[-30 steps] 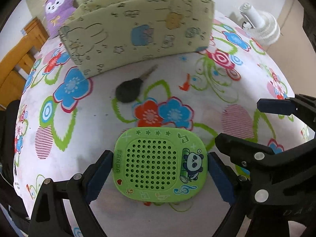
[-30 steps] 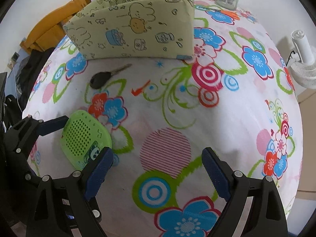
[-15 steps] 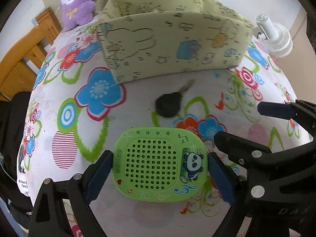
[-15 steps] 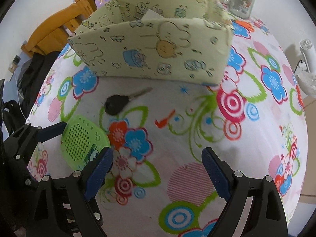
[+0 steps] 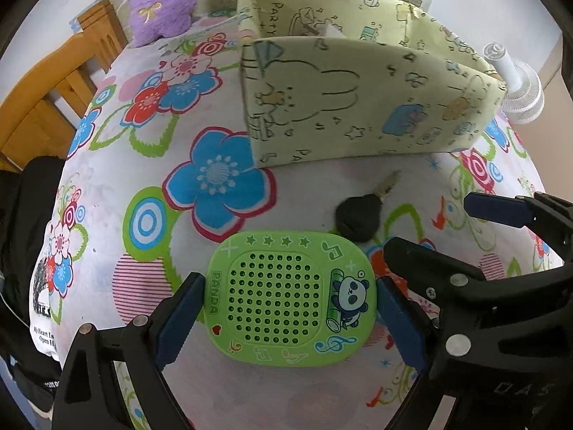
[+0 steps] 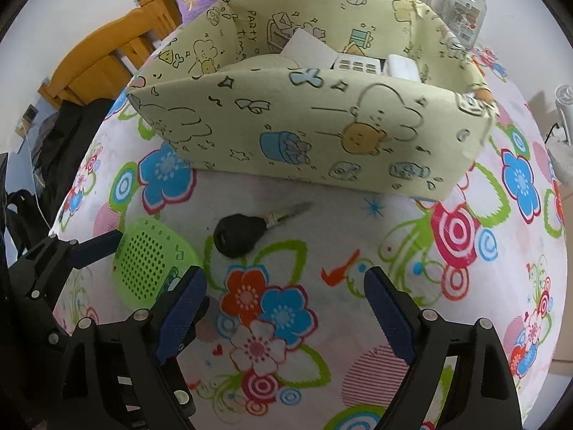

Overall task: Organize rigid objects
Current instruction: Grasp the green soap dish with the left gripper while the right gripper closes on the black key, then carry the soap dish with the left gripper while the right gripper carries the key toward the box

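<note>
Green panda speaker (image 5: 290, 301), held clear of the desk (image 5: 150, 222) between the blue pads of the left gripper (image 5: 289, 317), which is clamped on its two short sides. Black-headed key (image 6: 247, 233) lying flat on the flowered cloth just beyond the speaker, its blade toward the fabric box (image 6: 322, 132). The box stands farther back, with white items showing inside. Right gripper (image 6: 284, 317) beside the left one, its jaws wide apart, having just closed a little, with nothing between them. Purple plush toy (image 5: 159, 0), glass jar (image 6: 462, 10) and wooden chair (image 5: 46, 89) lie behind; a white fan (image 5: 519, 89) stands off to the right.
</note>
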The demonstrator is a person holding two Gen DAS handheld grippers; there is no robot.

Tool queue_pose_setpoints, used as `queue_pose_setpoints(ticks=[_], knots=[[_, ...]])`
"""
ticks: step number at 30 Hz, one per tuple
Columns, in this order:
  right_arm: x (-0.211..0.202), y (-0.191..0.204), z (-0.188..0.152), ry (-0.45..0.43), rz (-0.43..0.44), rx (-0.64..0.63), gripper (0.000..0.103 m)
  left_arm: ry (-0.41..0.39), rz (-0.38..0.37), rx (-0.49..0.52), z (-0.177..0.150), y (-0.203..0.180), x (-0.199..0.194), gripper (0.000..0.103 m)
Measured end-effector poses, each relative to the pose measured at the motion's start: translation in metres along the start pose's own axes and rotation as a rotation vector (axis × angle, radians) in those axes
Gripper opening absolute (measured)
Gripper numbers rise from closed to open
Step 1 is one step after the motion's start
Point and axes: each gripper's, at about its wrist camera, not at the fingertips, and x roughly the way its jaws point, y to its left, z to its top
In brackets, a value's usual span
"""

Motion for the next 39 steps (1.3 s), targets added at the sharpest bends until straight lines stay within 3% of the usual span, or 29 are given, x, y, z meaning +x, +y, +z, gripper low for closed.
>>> queue_pose_setpoints(ticks=[13,27,31,39], knots=[[0.027,0.015,0.018,0.039,-0.021,0.057,0.075,0.029,0.024,0.035,0.013,0.02,0.016,0.095],[0.042,0.05,0.032,0.04,-0.174,0.152,0.057,0.046,0.0,0.105,0.029,0.038,0.027,0.095],[0.042,0.066,0.031,0.035,-0.203,0.172,0.041,0.048,-0.007,0.128,0.032,0.037,0.029,0.095],[0.039,0.071,0.027,0.034,-0.22,0.204,0.04,0.052,-0.021,0.162,0.039,0.033,0.032,0.095]])
